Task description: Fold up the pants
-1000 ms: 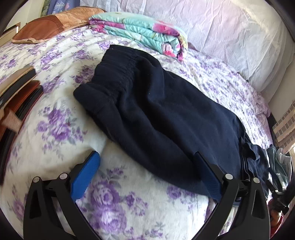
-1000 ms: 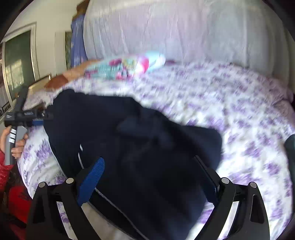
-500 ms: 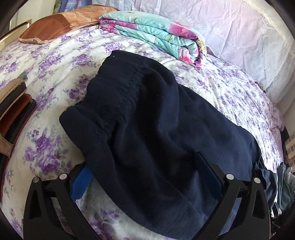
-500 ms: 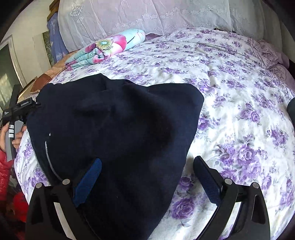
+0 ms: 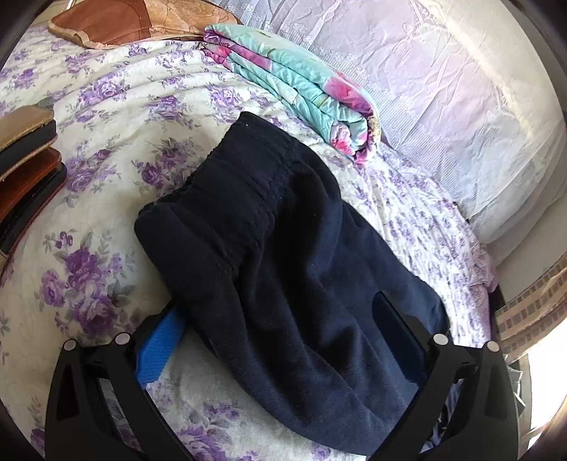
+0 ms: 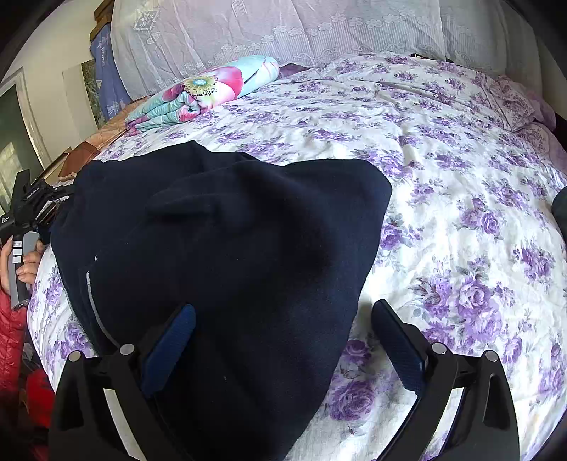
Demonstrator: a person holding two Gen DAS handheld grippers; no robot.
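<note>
Dark navy pants (image 5: 290,269) lie folded on a bed with a purple-flowered cover (image 5: 106,149); the gathered waistband (image 5: 244,170) points to the far left. My left gripper (image 5: 280,337) hovers open over the pants' near part, with fabric running between its blue pads (image 5: 159,347). In the right wrist view the pants (image 6: 230,241) form a thick bundle, and my right gripper (image 6: 283,347) stands open at their near edge, one finger over cloth and the other over bare bedcover. A hand holds the left gripper (image 6: 24,216) at the far left.
A folded turquoise and pink blanket (image 5: 301,88) lies beyond the waistband, next to a brown pillow (image 5: 117,21). Brown and black flat items (image 5: 24,159) are stacked at the bed's left edge. White lace fabric (image 6: 283,25) hangs behind the bed. Bare bedcover (image 6: 460,177) stretches to the right.
The left gripper has come forward over the pants, so the cloth now lies between its fingers. The right view has steadied, and the pants now rest in a settled bundle.
</note>
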